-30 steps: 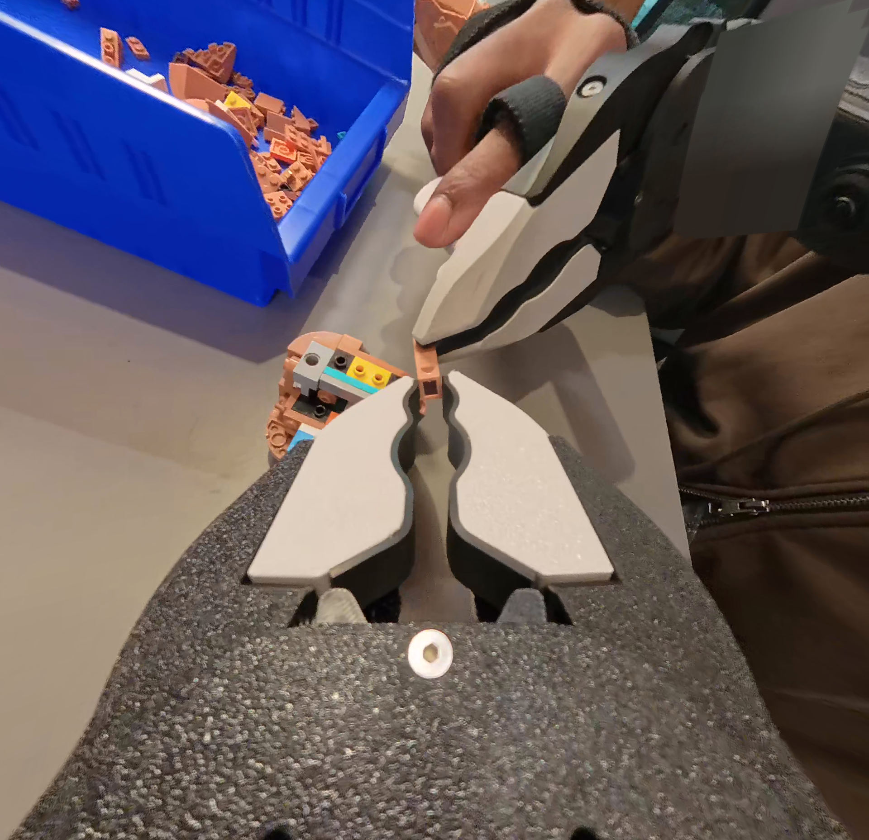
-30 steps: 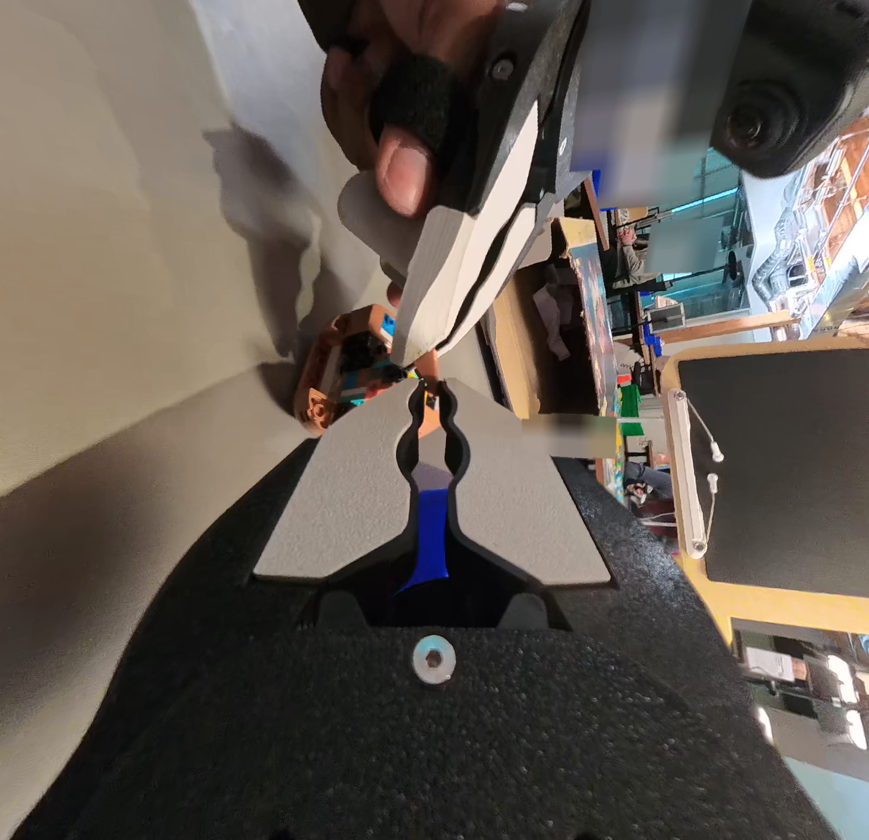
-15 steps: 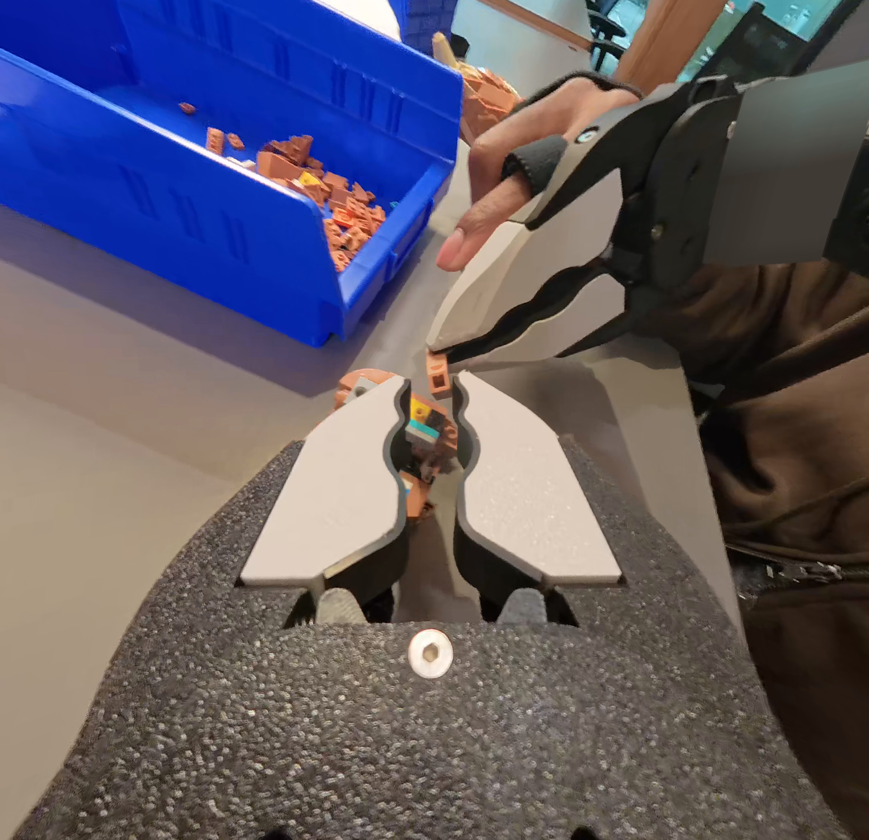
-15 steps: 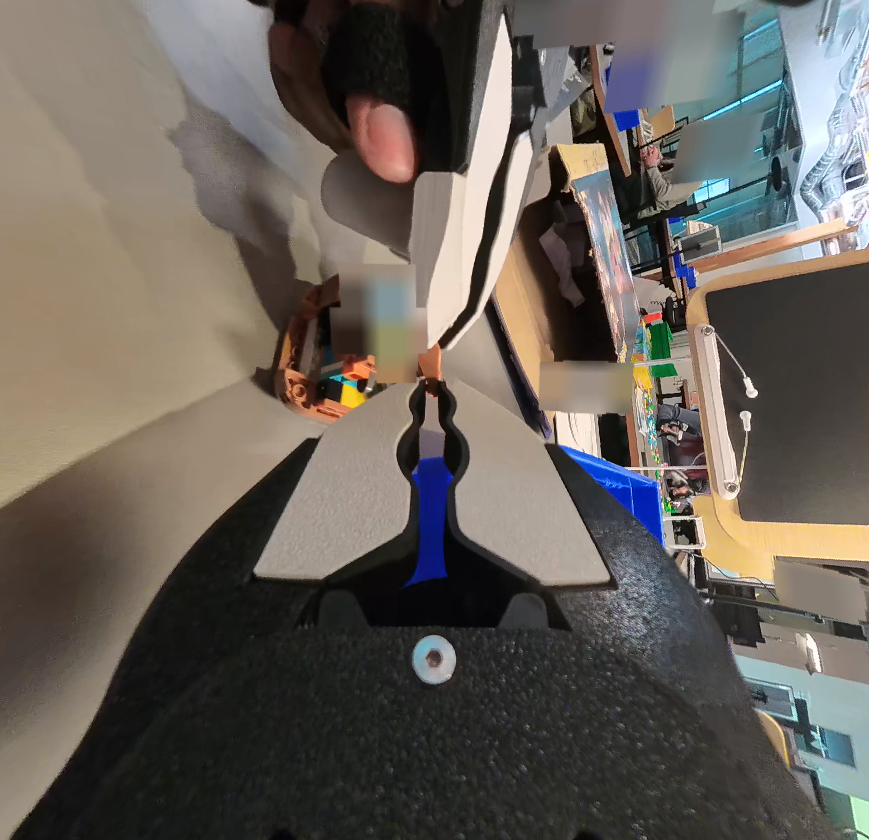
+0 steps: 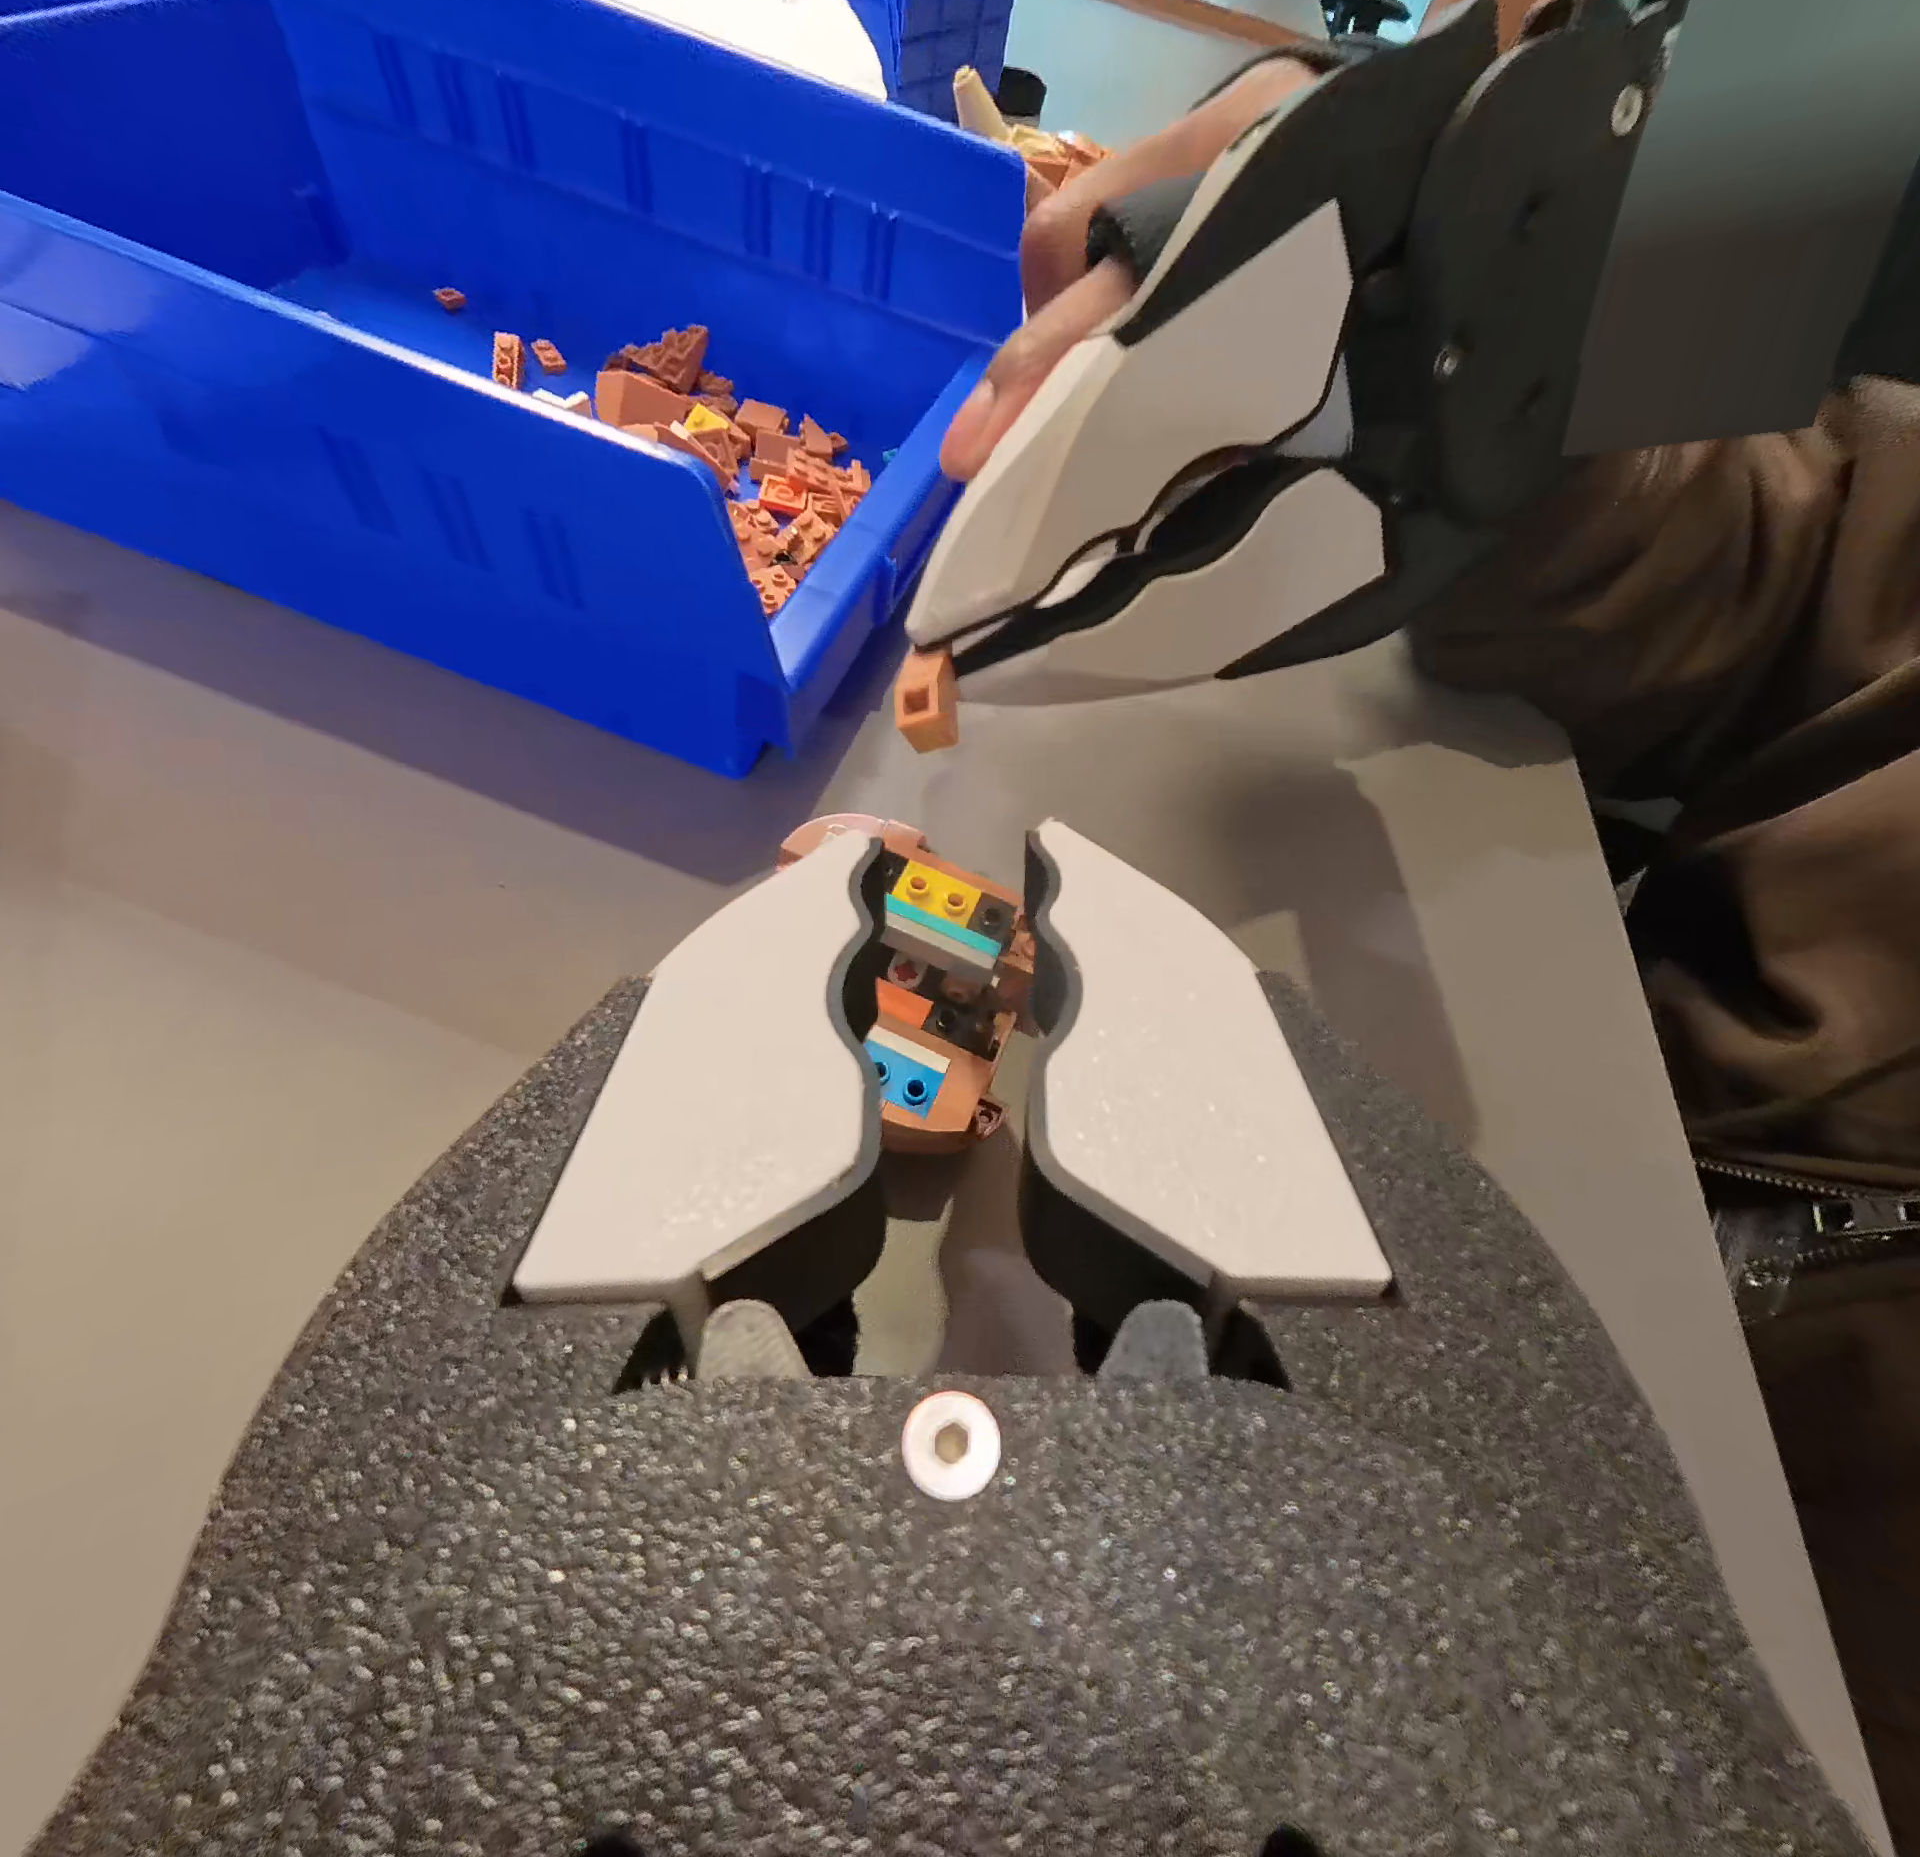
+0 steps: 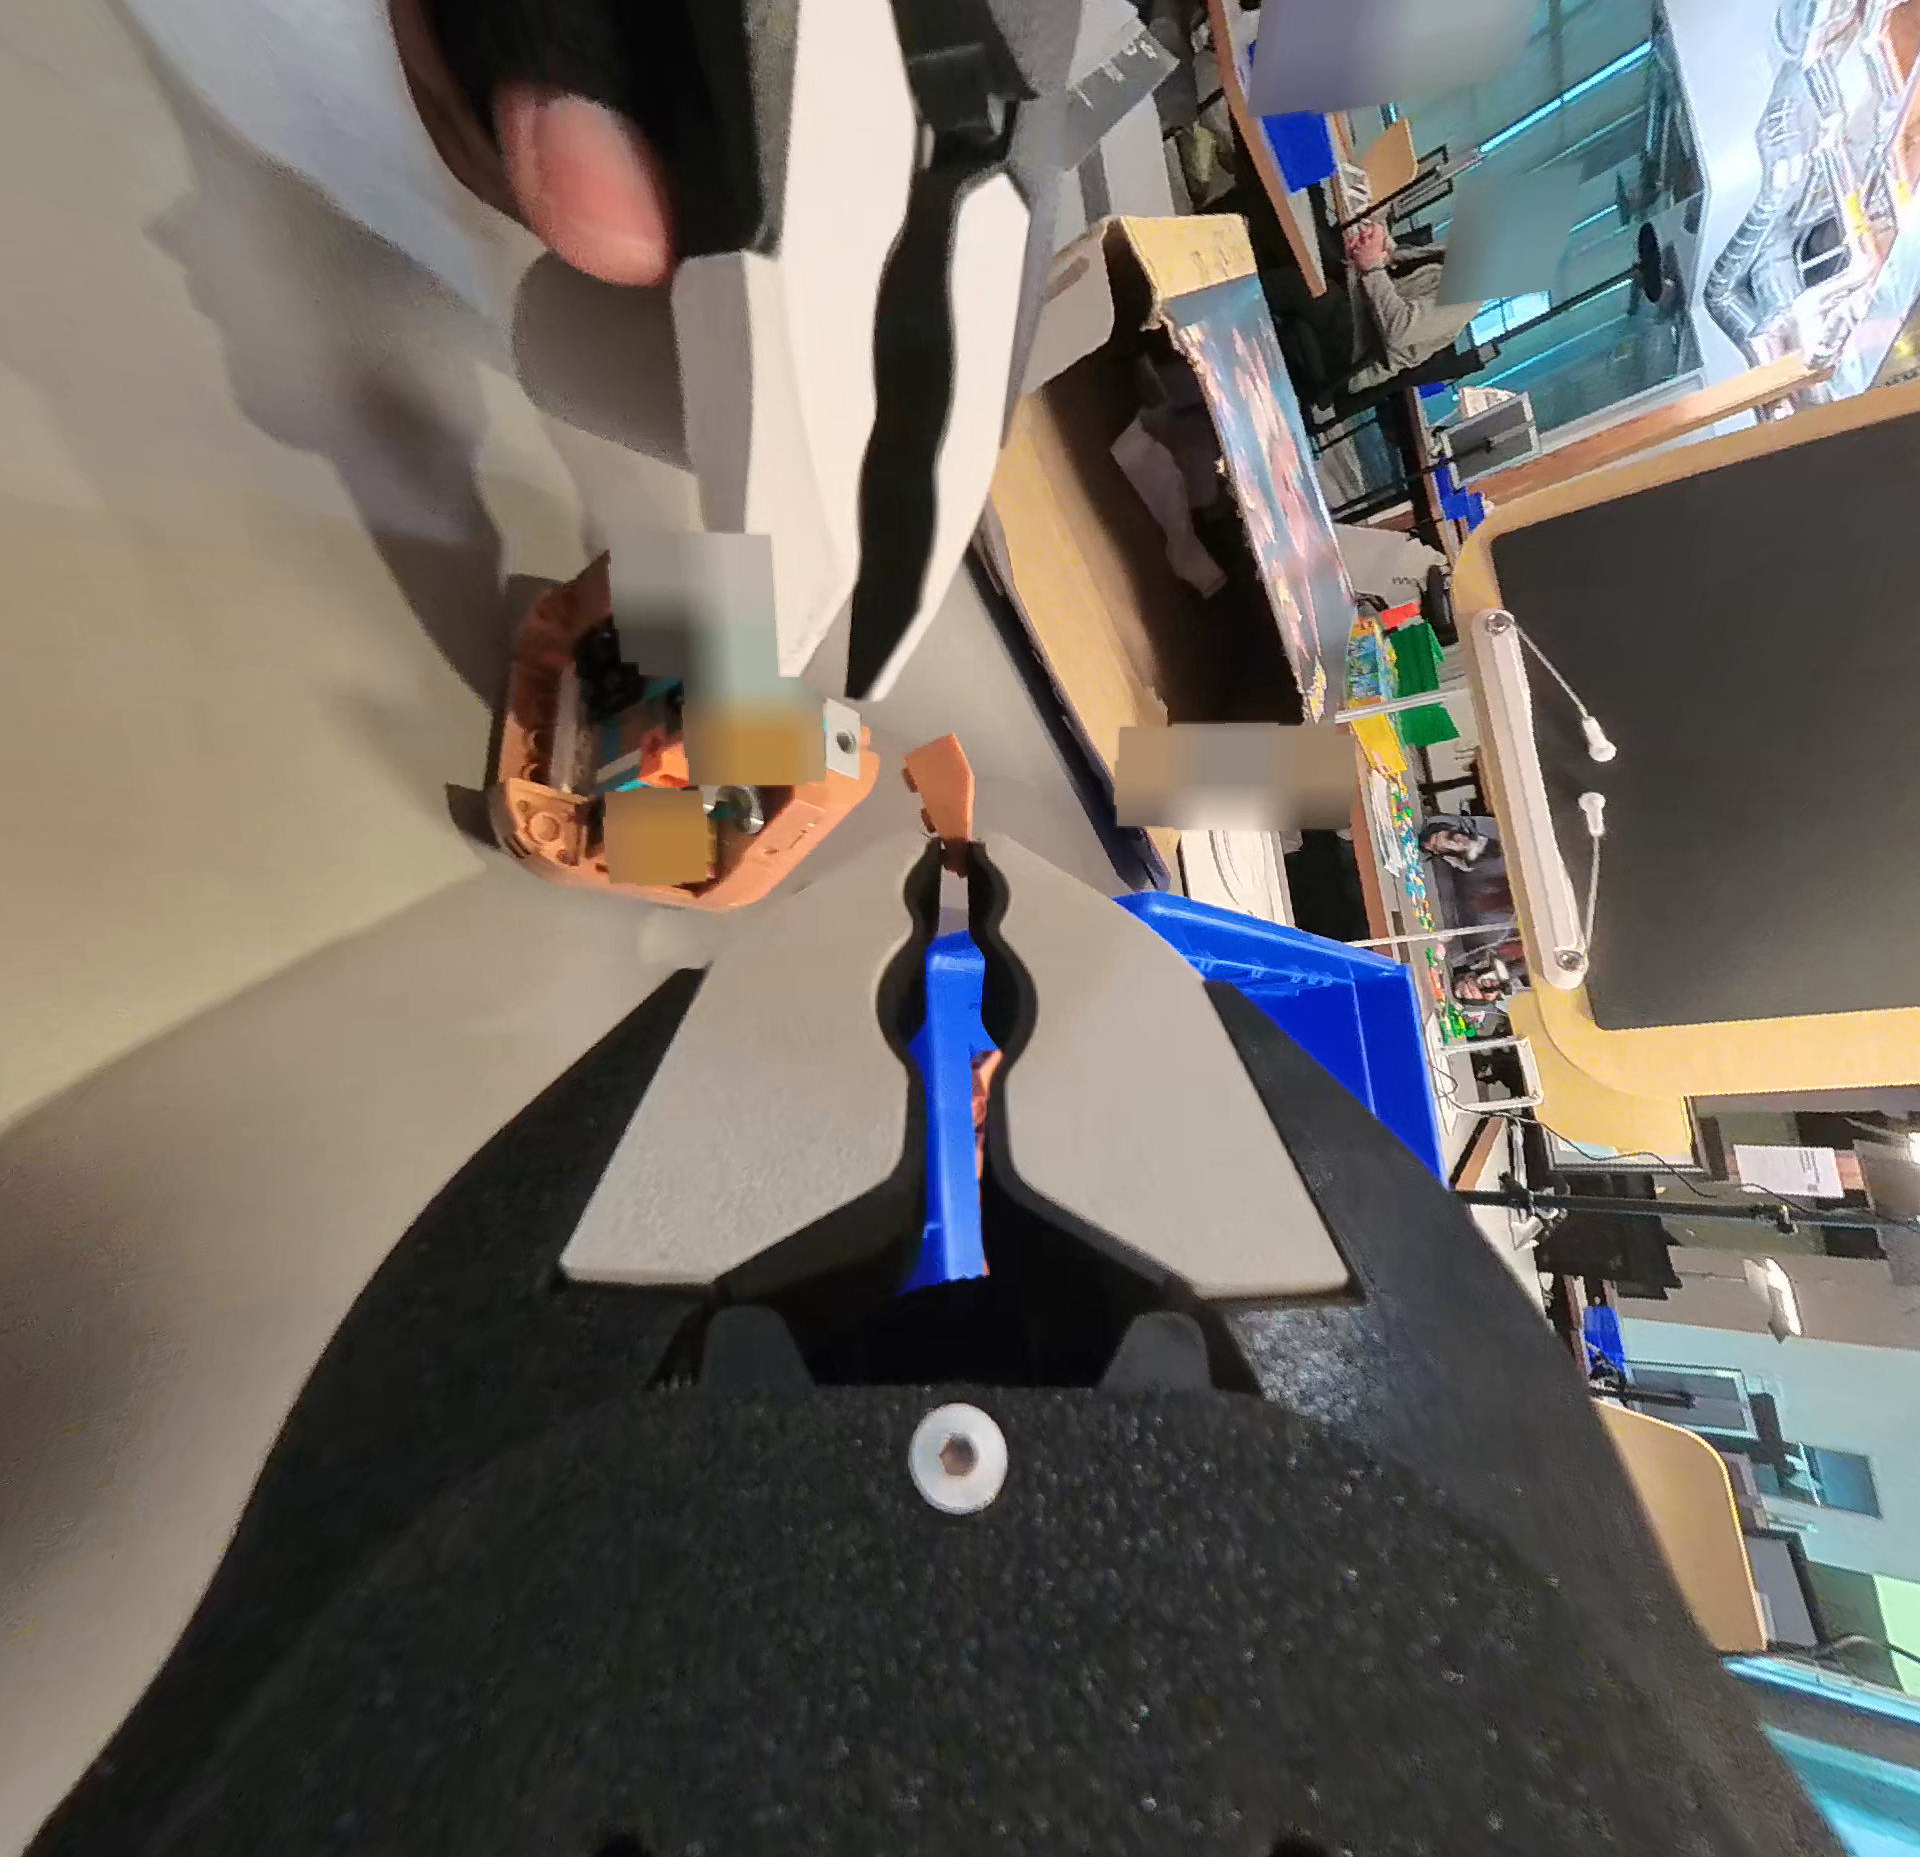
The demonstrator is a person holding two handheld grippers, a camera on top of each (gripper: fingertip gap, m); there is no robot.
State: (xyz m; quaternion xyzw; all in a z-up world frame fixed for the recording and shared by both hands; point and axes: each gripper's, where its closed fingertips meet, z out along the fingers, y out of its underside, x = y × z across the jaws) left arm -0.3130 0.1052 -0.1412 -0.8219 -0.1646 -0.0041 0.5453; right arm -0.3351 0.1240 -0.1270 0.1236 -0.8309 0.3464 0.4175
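Note:
My left gripper [image 5: 951, 851] is open and hovers over a brown brick model [image 5: 940, 976] with yellow, teal and blue parts, which shows through the gap between the fingers. The model lies on the grey table [image 5: 312, 976]. My right gripper [image 5: 930, 649] is shut on a small brown brick [image 5: 925, 706] and holds it in the air just beyond the left fingertips. In the right wrist view my right gripper [image 6: 956, 851] pinches the brick [image 6: 945, 784] at its very tips. There the left gripper [image 6: 862, 664] hangs above the model [image 6: 551, 799].
A blue bin [image 5: 520, 519] with several loose brown bricks [image 5: 769, 457] stands at the back left, close to the right gripper; it also shows in the right wrist view [image 6: 1299, 986]. The table edge [image 5: 1621, 924] runs along the right, by a person's brown jacket [image 5: 1714, 768]. A cardboard box [image 6: 1143, 519] stands beyond. The grippers are tip to tip, or close to it.
The left gripper has let go of the small brown brick, opened wider and moved over the model. The right gripper has kept the brick and lifted it up and away.

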